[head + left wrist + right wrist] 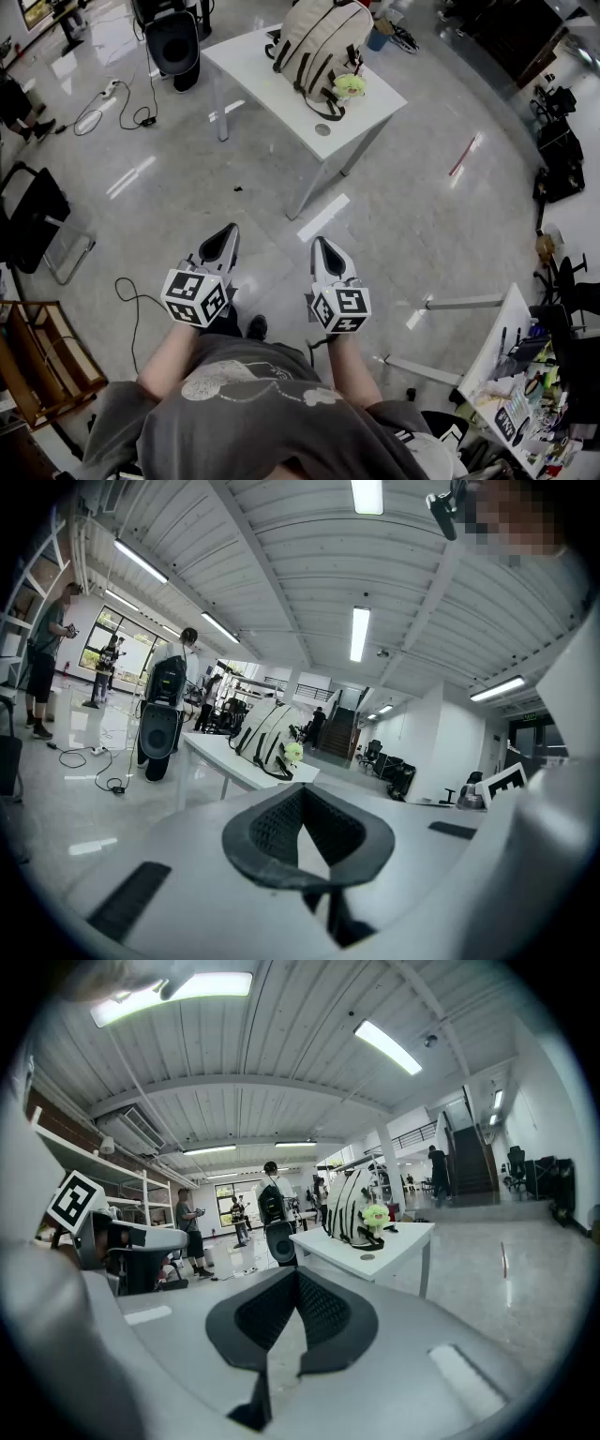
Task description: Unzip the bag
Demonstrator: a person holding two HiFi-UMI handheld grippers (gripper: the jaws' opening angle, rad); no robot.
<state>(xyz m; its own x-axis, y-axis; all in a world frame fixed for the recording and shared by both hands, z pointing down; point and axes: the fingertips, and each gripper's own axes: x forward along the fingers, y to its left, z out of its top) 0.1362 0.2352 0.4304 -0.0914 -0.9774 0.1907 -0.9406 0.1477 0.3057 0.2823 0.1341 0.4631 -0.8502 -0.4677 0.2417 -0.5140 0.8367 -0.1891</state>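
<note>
Task not started. Bag point(317, 42) untouched on table point(246, 58), frame top centre. Left gripper point(226, 238) and right gripper point(321, 248): jaws together, empty, well apart from bag.

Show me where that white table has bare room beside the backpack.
Bare top lies on the white rectangular table left of the beige fabric backpack, and at the near corner around the small grey round disc. The right side is crowded: the yellow-green plush toy and dark straps lie there.
</note>
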